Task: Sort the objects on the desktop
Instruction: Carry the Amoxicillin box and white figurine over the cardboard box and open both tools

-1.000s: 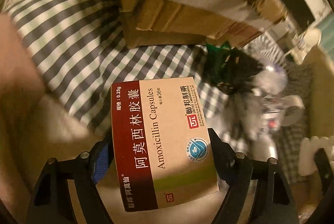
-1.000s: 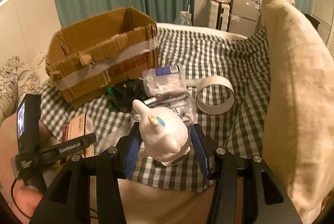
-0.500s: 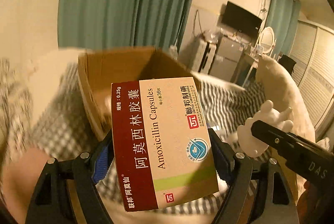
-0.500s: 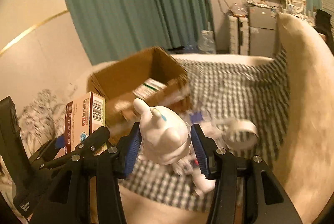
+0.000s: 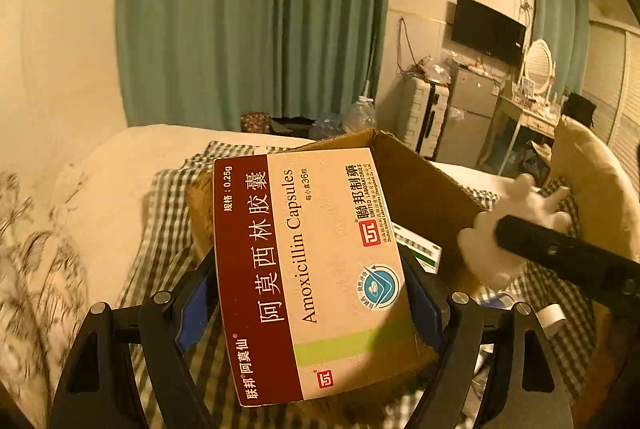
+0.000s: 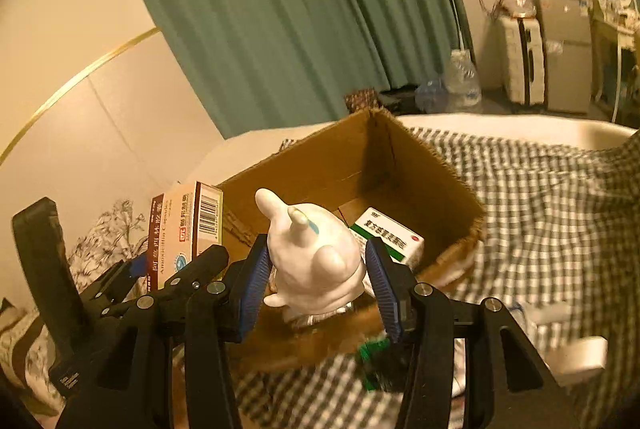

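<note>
The left tool point(image 5: 310, 293) grips a red and tan pill box point(image 5: 312, 269), long side pointing away and up. The right tool point(image 6: 316, 277) grips a white toy point(image 6: 316, 257), nose up and left. Both hang over the open carton point(image 6: 400, 169) on the bed point(image 6: 540, 209).

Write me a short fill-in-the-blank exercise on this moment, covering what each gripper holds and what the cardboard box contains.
1. The left gripper is shut on a medicine box whose English label reads ____ Capsules.
2. The right gripper is shut on a white ____.
3. The one item visible inside the cardboard box is a green-and-white ____.
4. The cloth under the cardboard box has a ____ pattern.

Missing words: Amoxicillin; figurine; carton; checked
</note>
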